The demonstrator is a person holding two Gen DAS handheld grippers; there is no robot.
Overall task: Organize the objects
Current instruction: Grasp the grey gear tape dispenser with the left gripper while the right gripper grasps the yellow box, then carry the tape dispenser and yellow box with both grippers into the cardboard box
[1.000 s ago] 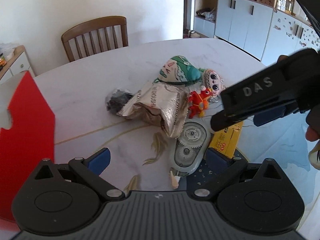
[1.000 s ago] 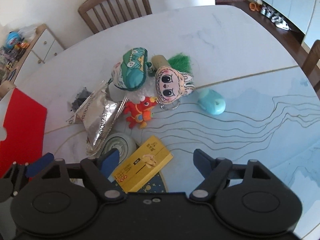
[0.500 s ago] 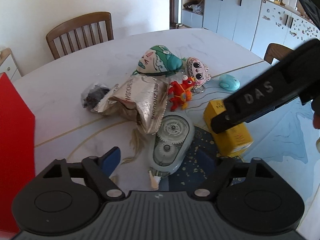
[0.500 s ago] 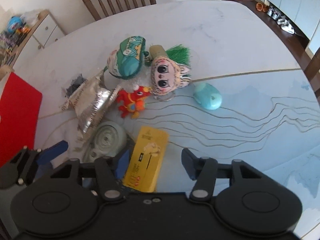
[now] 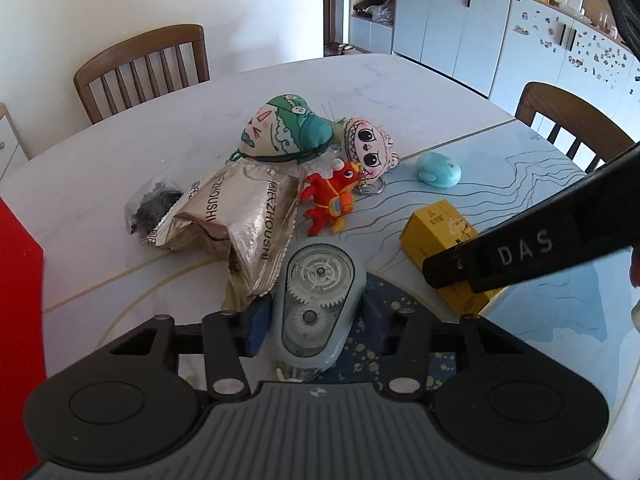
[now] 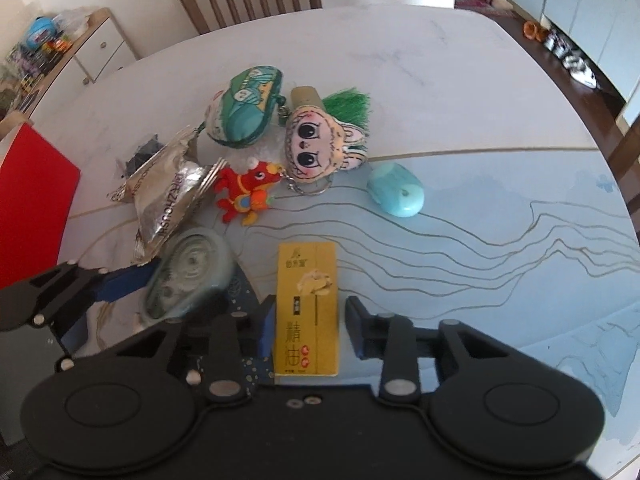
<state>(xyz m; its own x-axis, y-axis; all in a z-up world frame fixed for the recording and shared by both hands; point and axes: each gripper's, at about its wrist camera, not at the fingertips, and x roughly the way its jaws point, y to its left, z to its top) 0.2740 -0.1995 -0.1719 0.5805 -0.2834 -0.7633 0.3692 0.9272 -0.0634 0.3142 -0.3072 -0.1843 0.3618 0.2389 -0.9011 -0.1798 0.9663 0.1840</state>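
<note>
Downward both tools [image 5: 318, 330] [image 6: 310, 330], jaws closing

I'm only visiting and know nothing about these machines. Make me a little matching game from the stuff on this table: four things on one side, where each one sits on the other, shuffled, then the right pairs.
Things:
1. yellow box
2. correction tape dispenser
3. red dragon toy
4. turquoise oval case

Places:
A. alone on the blue part of the table
B. between the left gripper fingers
C. beside the silver snack bag
D. between the right gripper fingers

Pairs: 1-D, 2-B, 3-C, 4-A
</note>
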